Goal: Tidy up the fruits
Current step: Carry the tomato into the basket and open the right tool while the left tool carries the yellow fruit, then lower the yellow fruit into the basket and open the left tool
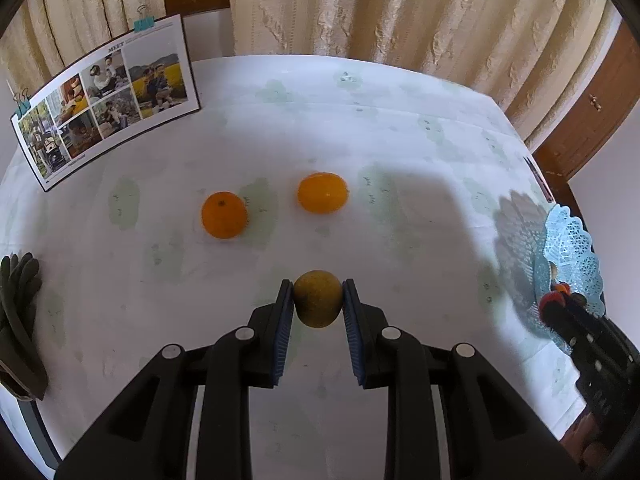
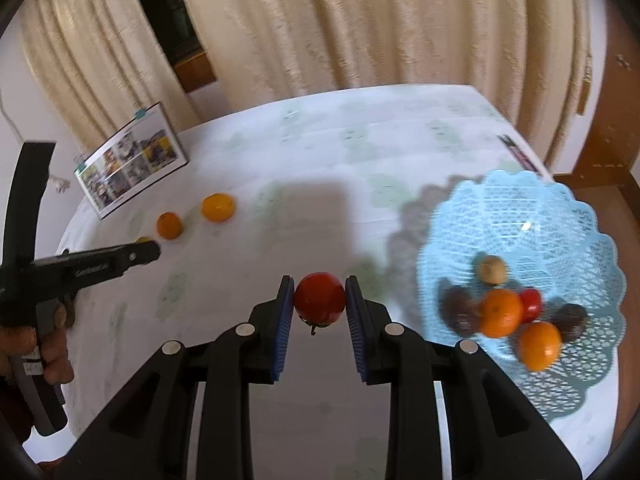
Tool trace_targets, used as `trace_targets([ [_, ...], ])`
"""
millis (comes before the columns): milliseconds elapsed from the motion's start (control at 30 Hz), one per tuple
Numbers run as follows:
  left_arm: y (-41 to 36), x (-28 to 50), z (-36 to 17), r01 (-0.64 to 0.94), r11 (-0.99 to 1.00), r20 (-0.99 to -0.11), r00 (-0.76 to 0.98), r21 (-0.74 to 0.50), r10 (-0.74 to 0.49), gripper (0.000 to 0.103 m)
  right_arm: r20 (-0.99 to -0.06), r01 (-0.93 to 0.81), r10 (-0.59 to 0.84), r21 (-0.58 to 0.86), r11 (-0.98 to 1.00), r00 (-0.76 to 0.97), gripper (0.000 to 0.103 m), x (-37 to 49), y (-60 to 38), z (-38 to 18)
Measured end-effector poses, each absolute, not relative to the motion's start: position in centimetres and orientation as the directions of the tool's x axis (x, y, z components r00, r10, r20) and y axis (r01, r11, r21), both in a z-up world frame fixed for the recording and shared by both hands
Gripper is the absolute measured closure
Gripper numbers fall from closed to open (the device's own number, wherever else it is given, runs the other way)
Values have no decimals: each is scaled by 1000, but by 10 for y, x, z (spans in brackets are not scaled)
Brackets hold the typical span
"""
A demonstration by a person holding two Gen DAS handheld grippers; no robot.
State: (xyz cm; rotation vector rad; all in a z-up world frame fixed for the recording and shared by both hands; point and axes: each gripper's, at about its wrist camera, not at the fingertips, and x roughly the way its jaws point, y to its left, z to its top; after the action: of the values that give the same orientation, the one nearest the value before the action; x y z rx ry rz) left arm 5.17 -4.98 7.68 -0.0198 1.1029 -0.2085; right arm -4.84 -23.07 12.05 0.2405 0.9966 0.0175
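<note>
My left gripper [image 1: 318, 300] is shut on a yellow-green round fruit [image 1: 318, 306] just above the table. Two oranges [image 1: 224, 214] [image 1: 322, 193] lie on the cloth beyond it. My right gripper [image 2: 320, 300] is shut on a red tomato [image 2: 320, 298], held left of a light blue lattice basket [image 2: 520, 208]. The basket holds two oranges [image 2: 500, 312], a small red fruit [image 2: 531, 304], a tan fruit [image 2: 492, 269] and dark brown fruits [image 2: 460, 308]. The left gripper also shows in the right wrist view [image 2: 154, 250], and the basket in the left wrist view [image 1: 576, 256].
A white table with a pale green patterned cloth [image 1: 360, 128] fills both views. A photo calendar [image 1: 108, 100] stands at the back left. A dark glove [image 1: 18, 300] lies at the left edge. Curtains [image 1: 400, 12] hang behind the table.
</note>
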Motion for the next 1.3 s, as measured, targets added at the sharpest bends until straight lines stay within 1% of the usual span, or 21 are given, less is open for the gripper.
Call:
trace_targets([
  [567, -87, 33, 83, 194, 975, -879, 438, -111, -187, 78, -821, 277, -8, 184, 943, 571, 76, -78, -320, 130],
  [867, -114, 27, 85, 235, 965, -877, 432, -113, -208, 78, -838, 353, -56, 167, 921, 542, 76, -97, -357, 123],
  [933, -122, 25, 86, 247, 963, -877, 431, -112, -212, 78, -840, 367, -63, 167, 915, 539, 72, -101, -363, 122],
  [967, -126, 25, 86, 253, 961, -877, 430, -112, -215, 78, -839, 374, -67, 168, 912, 539, 61, -103, -366, 122],
  [1000, -129, 24, 87, 258, 960, -877, 429, -112, -217, 78, -837, 390, -80, 165, 906, 541, 44, -106, -370, 123],
  [1033, -134, 23, 87, 267, 957, -876, 428, -112, -222, 78, -832, 403, -98, 159, 901, 546, 39, -109, -373, 124],
  [1067, -139, 22, 88, 276, 955, -876, 426, -112, -226, 78, -829, 411, -108, 155, 898, 549, 38, -109, -374, 124],
  [1300, -182, 11, 90, 368, 922, -874, 401, -122, -275, 78, -827, 454, -141, 149, 878, 544, 38, -121, -394, 126],
])
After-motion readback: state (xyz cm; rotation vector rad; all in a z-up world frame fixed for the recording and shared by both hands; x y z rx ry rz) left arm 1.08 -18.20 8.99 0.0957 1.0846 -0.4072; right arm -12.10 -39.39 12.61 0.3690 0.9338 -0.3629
